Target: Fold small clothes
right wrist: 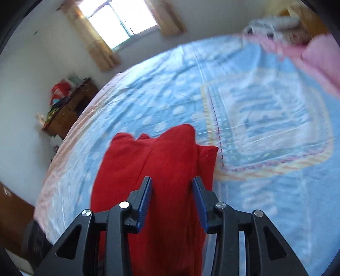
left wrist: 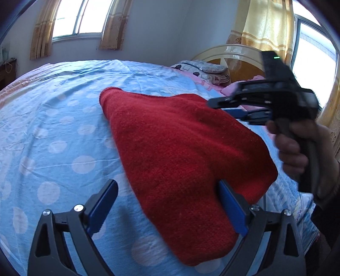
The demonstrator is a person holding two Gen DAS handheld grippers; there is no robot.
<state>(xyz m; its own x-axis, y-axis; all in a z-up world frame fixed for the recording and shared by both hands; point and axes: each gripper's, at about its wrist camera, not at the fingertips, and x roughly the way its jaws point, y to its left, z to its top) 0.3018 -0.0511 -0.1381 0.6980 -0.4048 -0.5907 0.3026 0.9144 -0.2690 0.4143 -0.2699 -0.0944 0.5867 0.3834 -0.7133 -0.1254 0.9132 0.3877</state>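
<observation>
A red knitted garment lies folded on the blue dotted bedsheet. My left gripper is open, its jaws wide apart; the garment's near edge lies between them and drapes over the right finger. My right gripper is held in a hand above the garment's far right edge, seen side-on. In the right wrist view the right gripper is open just above the red garment, nothing between its pads. That view is blurred.
Pillows and pink bedding lie by the wooden headboard at the far right. A wooden desk with clutter stands beside the bed's left side. Curtained windows are behind.
</observation>
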